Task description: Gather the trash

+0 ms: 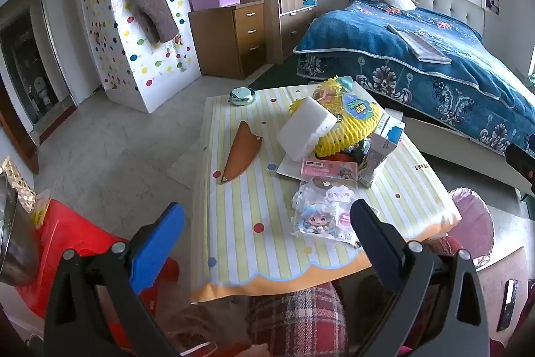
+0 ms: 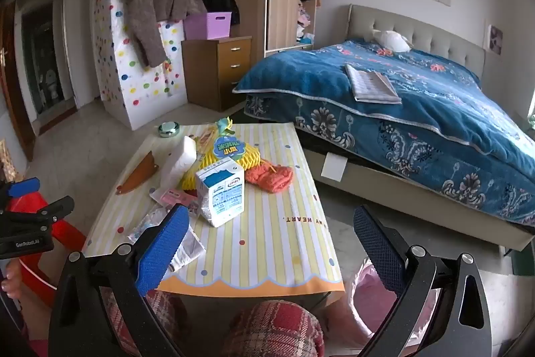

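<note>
Left gripper: we see its jaws spread wide with nothing between them, hanging over the near edge of the table
Right gripper: we see it spread wide too, empty, above the near right corner of the table
Table: low, covered with a yellow-striped dotted cloth, standing beside the bed
Trash: we find it heaped on the far middle of the table
Milk carton: upright, just in front of the yellow foam net
White foam block: leaning on the net
Orange net: lying right of the carton
Cartoon wrapper: flat near the front edge, close to the left gripper's right finger
Brown sheath: lying apart, left of the heap
Green tin: at the far left corner
Pink bag: we see it open on the floor right of the table
Red stool: left of the table
Knees: ours, in red plaid, under the near edge
</note>
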### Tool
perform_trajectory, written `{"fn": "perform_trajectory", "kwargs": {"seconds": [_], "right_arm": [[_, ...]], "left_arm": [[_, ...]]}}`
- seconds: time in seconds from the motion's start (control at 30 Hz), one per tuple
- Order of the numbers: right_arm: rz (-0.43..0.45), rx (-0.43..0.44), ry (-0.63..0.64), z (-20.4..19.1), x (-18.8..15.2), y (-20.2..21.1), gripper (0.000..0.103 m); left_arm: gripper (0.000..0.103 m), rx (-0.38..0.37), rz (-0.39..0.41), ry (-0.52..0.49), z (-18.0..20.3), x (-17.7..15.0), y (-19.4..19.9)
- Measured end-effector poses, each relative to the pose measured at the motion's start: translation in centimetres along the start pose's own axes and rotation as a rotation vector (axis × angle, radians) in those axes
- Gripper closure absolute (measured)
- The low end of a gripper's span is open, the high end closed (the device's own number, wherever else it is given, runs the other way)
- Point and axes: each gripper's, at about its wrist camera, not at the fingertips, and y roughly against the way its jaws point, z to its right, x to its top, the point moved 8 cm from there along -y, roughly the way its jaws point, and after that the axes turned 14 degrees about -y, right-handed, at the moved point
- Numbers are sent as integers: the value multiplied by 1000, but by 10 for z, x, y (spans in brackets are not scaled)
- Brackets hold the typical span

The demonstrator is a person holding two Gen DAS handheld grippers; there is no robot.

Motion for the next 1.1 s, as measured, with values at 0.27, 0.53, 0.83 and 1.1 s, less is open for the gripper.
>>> {"fn": "perform_trajectory", "kwargs": {"seconds": [0.27, 0.53, 0.83, 1.1], "right_arm": [[-1, -1, 0, 2, 1, 0, 5], [-3, 0, -5, 0, 0, -1, 5], [-5, -1, -5, 0, 0, 0, 5], [-7, -1, -5, 1, -1, -1, 5]], "left_arm": [[7, 8, 2, -3, -1, 0, 1], [7, 4, 3, 10, -6, 1, 2], [7, 5, 2, 11, -8, 0, 2], [7, 6, 3, 11, -8, 0, 2]]}}
